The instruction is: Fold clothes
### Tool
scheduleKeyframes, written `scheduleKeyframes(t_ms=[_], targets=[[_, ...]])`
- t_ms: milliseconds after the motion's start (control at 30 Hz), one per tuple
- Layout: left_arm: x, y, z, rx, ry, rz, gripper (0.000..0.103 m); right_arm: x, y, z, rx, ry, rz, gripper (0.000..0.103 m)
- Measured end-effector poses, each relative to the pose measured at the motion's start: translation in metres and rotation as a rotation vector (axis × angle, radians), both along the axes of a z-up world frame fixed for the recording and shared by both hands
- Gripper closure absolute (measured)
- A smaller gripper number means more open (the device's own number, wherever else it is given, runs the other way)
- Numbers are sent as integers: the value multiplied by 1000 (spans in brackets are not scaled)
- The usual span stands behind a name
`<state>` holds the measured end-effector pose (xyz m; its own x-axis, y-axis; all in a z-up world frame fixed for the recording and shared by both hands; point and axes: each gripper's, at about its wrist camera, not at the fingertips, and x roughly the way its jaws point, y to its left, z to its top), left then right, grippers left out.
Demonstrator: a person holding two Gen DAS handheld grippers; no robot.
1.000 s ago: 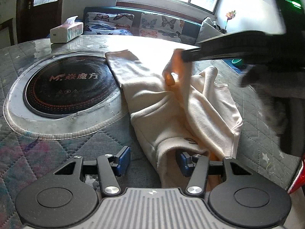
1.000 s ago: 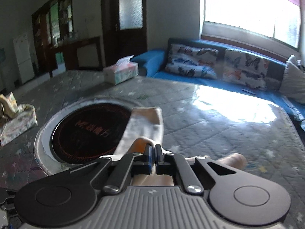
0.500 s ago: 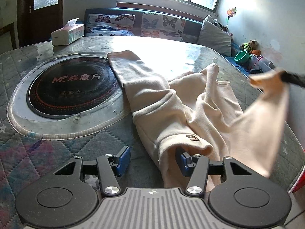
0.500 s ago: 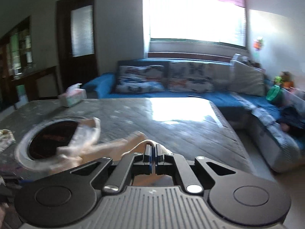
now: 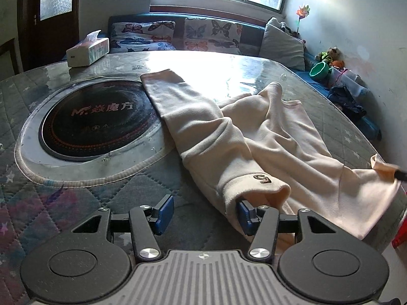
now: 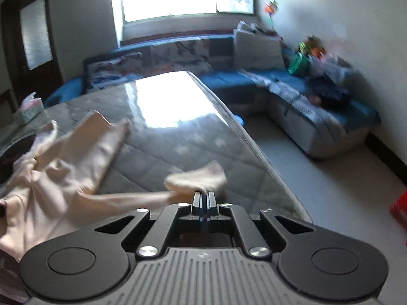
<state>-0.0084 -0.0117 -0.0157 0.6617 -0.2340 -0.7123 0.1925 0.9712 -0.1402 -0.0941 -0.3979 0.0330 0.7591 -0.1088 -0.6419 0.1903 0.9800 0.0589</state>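
Observation:
A cream garment (image 5: 229,137) lies crumpled on the quilted table (image 5: 76,203), one long part reaching back toward the hob. My left gripper (image 5: 204,213) is open and low at the garment's near end. Its right finger (image 5: 245,214) is tucked at a cuff marked with a small logo; nothing sits between the pads. My right gripper (image 6: 203,198) is shut on an end of the garment (image 6: 195,178) and holds it stretched out to the table's right edge. In the left wrist view the right gripper's tip (image 5: 400,175) shows at the far right, with the fabric pulled taut to it.
A round black induction hob (image 5: 96,119) is set into the table left of the garment. A tissue box (image 5: 87,52) stands at the back left. Beyond the table's right edge (image 6: 254,147) are floor, a blue sofa (image 6: 318,117) and a red object (image 6: 399,208).
My right gripper, shut on the garment's end, has swung from over the garment's middle out to the right and lower, stretching that part toward the table's right edge. The left gripper has stayed put.

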Motion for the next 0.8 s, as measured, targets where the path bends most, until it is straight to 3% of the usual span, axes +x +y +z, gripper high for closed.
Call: scheduleKeyframes(t_ms=[133, 433, 600, 800], targets=[[5, 4, 7, 4, -7, 6, 46, -14, -18, -18, 19, 53, -76, 97], [21, 8, 26, -30, -20, -28, 37, -23, -29, -4, -2, 23, -113, 95], [18, 13, 33, -27, -28, -64, 28, -14, -16, 2, 2, 5, -45, 87], [18, 22, 38, 4, -41, -58, 28, 2, 12, -6, 31, 28, 72, 85]])
